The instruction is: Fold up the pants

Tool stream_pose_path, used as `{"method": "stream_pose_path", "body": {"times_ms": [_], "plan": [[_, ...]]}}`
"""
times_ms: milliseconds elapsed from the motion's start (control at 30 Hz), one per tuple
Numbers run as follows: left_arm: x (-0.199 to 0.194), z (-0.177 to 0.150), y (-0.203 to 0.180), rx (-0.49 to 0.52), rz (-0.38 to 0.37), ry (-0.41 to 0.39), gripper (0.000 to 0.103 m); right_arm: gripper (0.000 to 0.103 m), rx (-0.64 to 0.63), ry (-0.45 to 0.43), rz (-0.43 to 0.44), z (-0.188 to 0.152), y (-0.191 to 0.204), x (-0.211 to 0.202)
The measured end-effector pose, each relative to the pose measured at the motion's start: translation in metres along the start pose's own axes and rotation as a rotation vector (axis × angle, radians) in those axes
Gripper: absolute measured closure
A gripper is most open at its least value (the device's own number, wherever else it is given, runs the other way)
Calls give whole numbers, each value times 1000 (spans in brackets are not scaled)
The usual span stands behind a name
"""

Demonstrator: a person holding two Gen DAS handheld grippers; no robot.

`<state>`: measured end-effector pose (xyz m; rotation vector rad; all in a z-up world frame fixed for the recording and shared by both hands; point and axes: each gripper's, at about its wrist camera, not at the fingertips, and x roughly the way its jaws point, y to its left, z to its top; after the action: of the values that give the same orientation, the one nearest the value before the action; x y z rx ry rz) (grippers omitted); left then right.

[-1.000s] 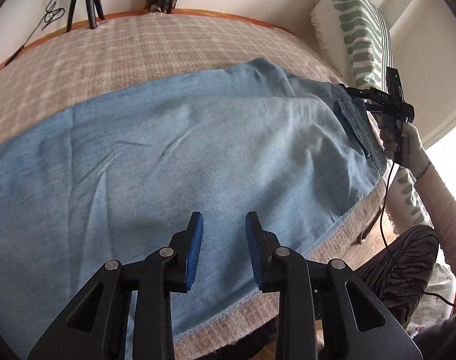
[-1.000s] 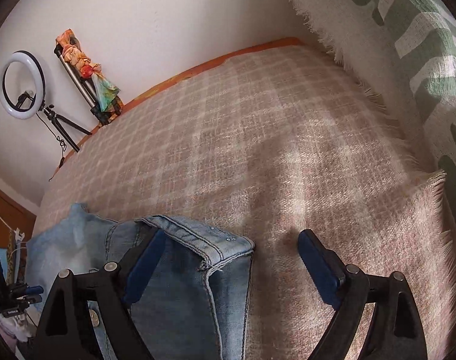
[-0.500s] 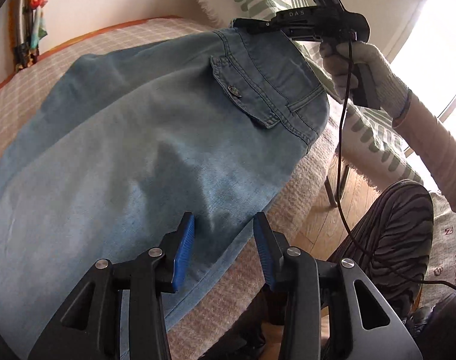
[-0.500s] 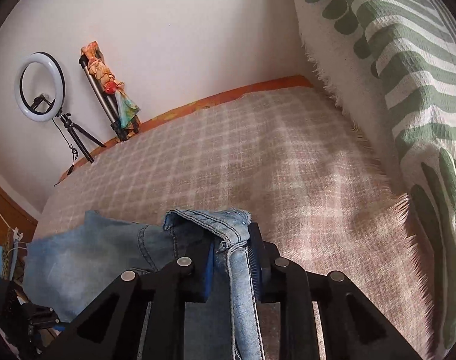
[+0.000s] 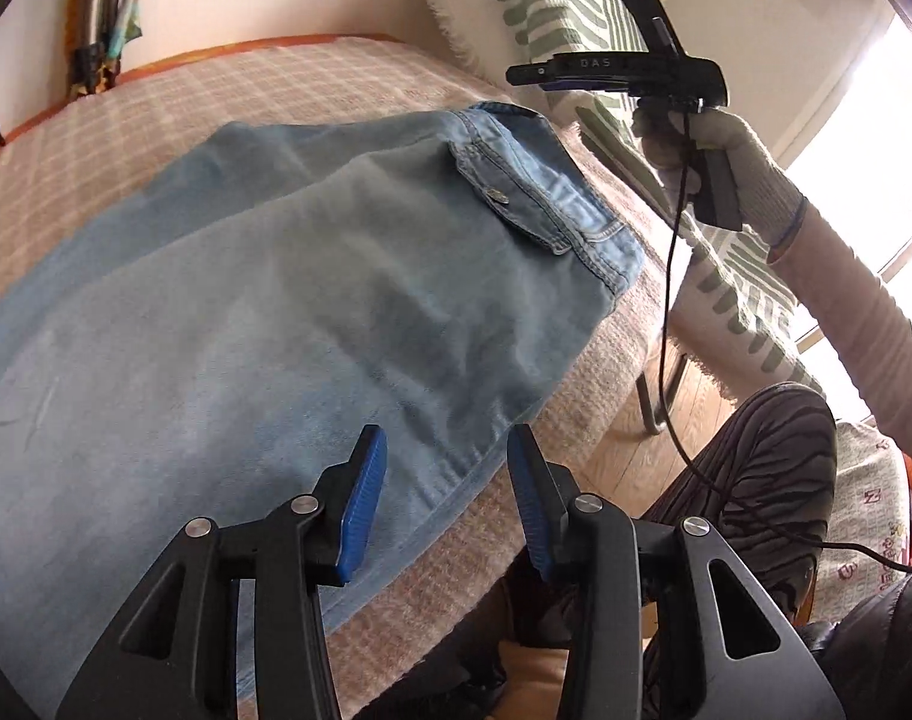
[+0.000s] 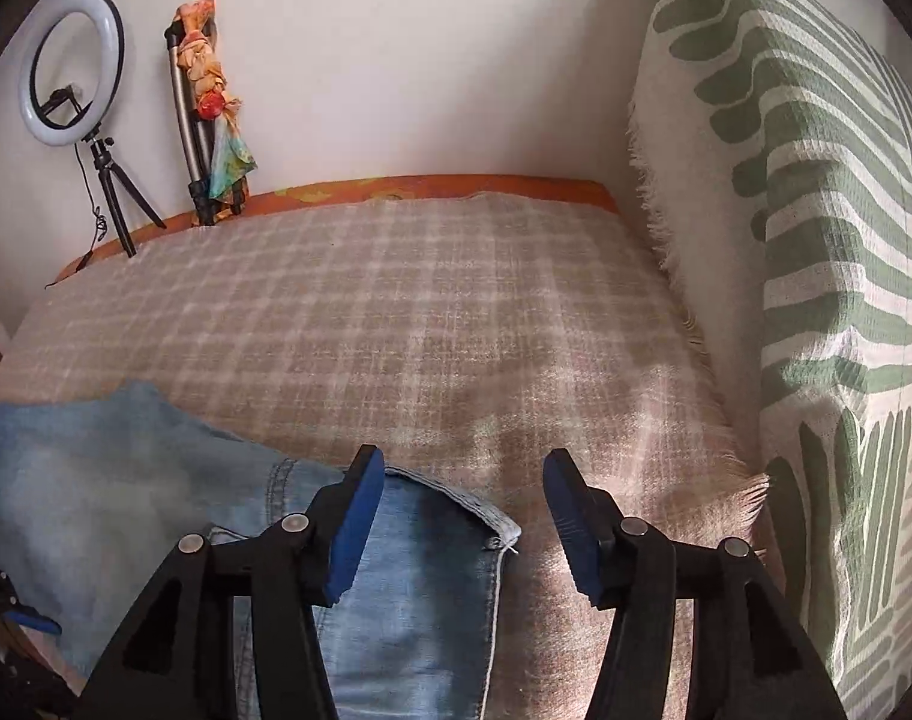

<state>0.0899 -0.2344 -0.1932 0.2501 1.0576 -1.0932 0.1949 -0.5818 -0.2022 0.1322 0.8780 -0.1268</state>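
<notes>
Light blue denim pants lie spread flat on a checked blanket, waistband and back pocket at the right end. My left gripper is open and empty, hovering over the pants' near hem edge. My right gripper is open and empty just above the waistband corner of the pants. It also shows in the left wrist view, held in a gloved hand above the waistband.
A green-patterned throw over a cushion rises at the right of the bed. A ring light on a tripod and a folded tripod stand by the wall. The person's striped trouser leg is beside the bed edge.
My right gripper was shut on the waistband half a second ago; it has let go, opened and lifted. The waistband now lies flat. My left gripper has stayed open near the hem.
</notes>
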Motion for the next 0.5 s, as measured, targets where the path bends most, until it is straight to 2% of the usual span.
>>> {"method": "stream_pose_path", "body": {"times_ms": [133, 300, 400, 500], "plan": [[-10, -10, 21, -38, 73, -21, 64, 38, -46, 33, 171, 22, 48, 21], [0, -18, 21, -41, 74, -20, 64, 38, -98, 134, 343, 41, 111, 75], [4, -23, 17, -11, 71, -12, 64, 38, -129, 213, 381, 40, 142, 108], [4, -26, 13, 19, 71, -17, 64, 38, -168, 254, 355, 34, 165, 125]]}}
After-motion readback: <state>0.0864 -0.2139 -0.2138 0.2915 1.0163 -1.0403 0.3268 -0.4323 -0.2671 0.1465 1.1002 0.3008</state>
